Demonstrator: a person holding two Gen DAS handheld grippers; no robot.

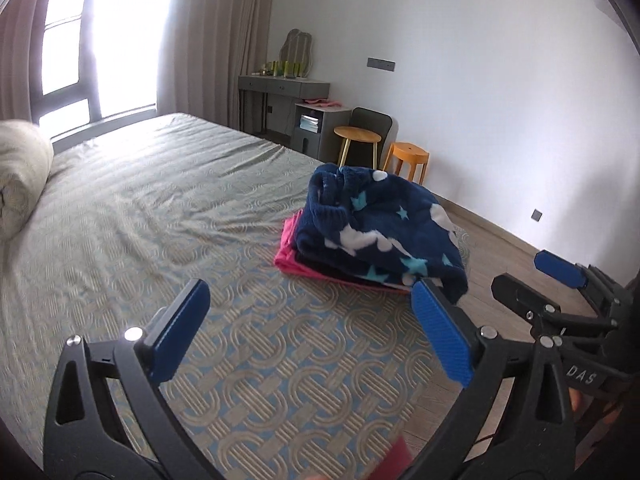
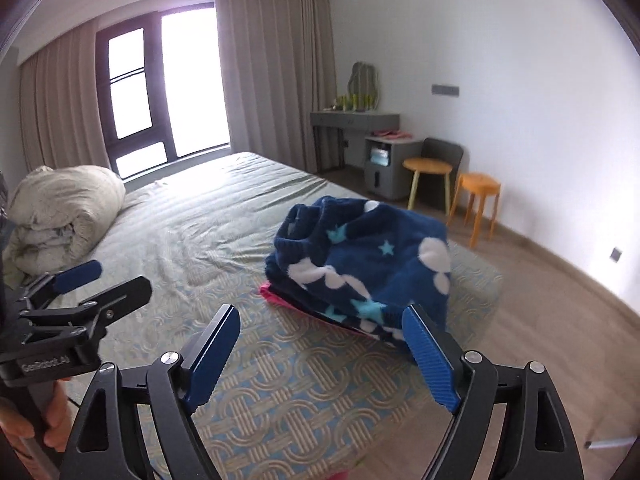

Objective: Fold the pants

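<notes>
Pants (image 1: 380,228) beyond both empty tongs (image 1: 316,328)

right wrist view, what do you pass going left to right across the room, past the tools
rolled duvet → window → navy starry fleece pants on a pink folded piece → round stool → orange stool → floor socket
</notes>
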